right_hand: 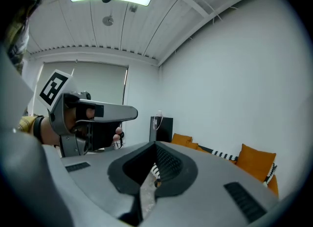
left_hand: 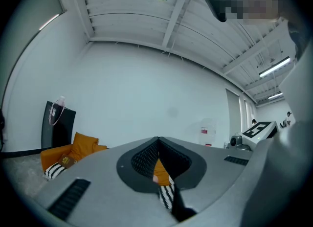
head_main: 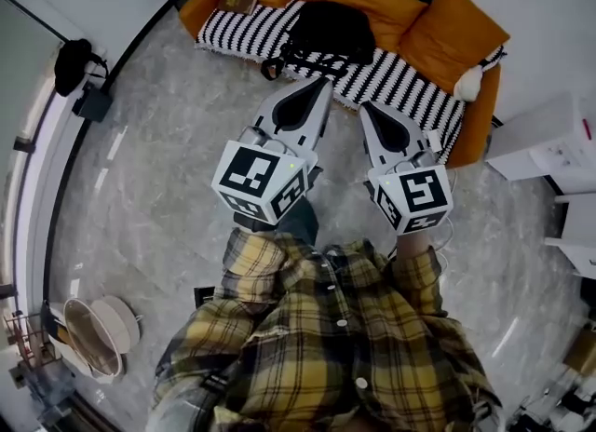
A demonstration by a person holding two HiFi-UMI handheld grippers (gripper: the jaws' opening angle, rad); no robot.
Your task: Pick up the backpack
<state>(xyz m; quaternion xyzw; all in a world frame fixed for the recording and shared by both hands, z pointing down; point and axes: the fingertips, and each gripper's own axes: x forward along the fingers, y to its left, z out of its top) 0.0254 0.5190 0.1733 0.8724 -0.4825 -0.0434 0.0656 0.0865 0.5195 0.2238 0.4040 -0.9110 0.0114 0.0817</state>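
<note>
Task barely begun. The backpack (head_main: 328, 32) lies untouched on the striped sofa (head_main: 410, 81) at the far side of the room, with orange cushions (head_main: 456, 34) behind it and to its right. Nothing is lifted; by my reckoning the approach, the grip and the lift are all left.

My left claw (head_main: 319, 87) is fully closed with nothing between the jaws. My right claw (head_main: 369, 110) is likewise closed and empty. Both reach out over the grey floor (head_main: 149, 197), pointing toward the sofa.

The backpack sits beyond both tips, apart from them. It is roughly straight ahead of the left claw, and far and left of the right. I'd need to open a claw before taking it.
</note>
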